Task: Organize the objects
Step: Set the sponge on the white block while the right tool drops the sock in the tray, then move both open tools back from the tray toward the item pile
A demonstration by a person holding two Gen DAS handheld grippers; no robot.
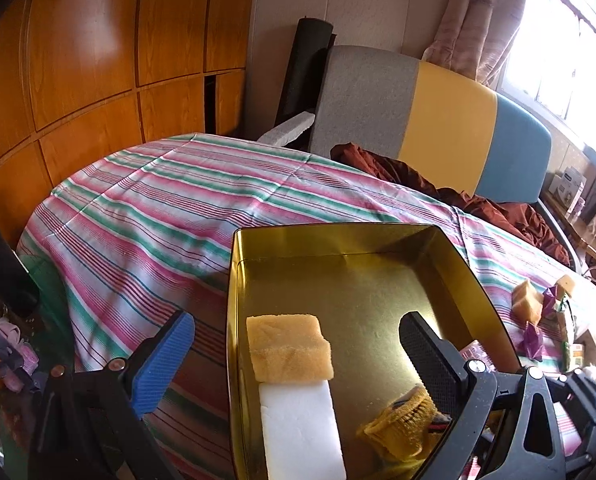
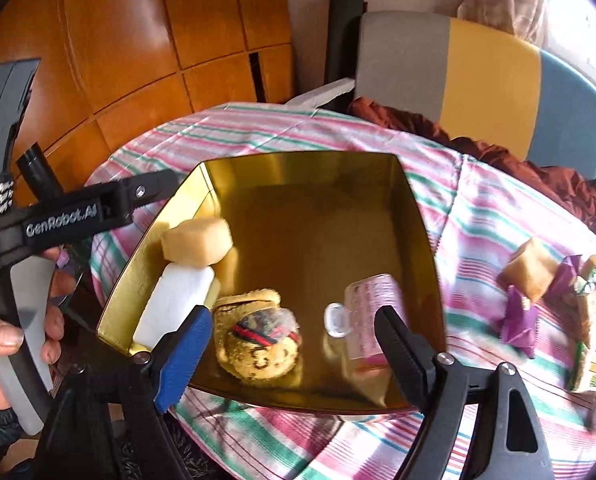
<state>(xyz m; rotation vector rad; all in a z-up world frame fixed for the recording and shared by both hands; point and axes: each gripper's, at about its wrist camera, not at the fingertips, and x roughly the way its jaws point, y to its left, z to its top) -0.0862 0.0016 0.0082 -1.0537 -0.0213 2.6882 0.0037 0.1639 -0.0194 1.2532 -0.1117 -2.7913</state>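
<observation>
Scene: a gold tin tray (image 2: 413, 216) sits on a striped tablecloth (image 1: 146, 208), open side up
Already in the tray: a tan sponge (image 1: 288, 346) resting on the far end of a white foam block (image 1: 301, 432) along the left wall, a yellow knitted pouch (image 2: 254, 336) near the front, and a clear pink-printed bottle (image 2: 367, 312) lying on its side beside it
Still outside: a second tan sponge block (image 2: 527, 270), purple wrappers (image 2: 519, 320) and a green-printed carton (image 2: 589, 368), clustered on the cloth to the right of the tray
Left gripper (image 1: 298, 352): jaws wide apart, nothing between the pads; the blue pad hangs outside the tray's left wall, the black pad over the floor
Right gripper (image 2: 294, 344): jaws spread, pads clear of the bottle and pouch below; it grips nothing
Step in hand: judged to be the release of the bottle into the tray and the turn toward the next item
Doing it well: lift the right gripper straight clear so a pad does not nudge the bottle, which may roll on the slick metal; then approach the sponge block from above, jaws across its flat sides
Risk: the loose wrappers crowd that block and could get pinched along with it
</observation>
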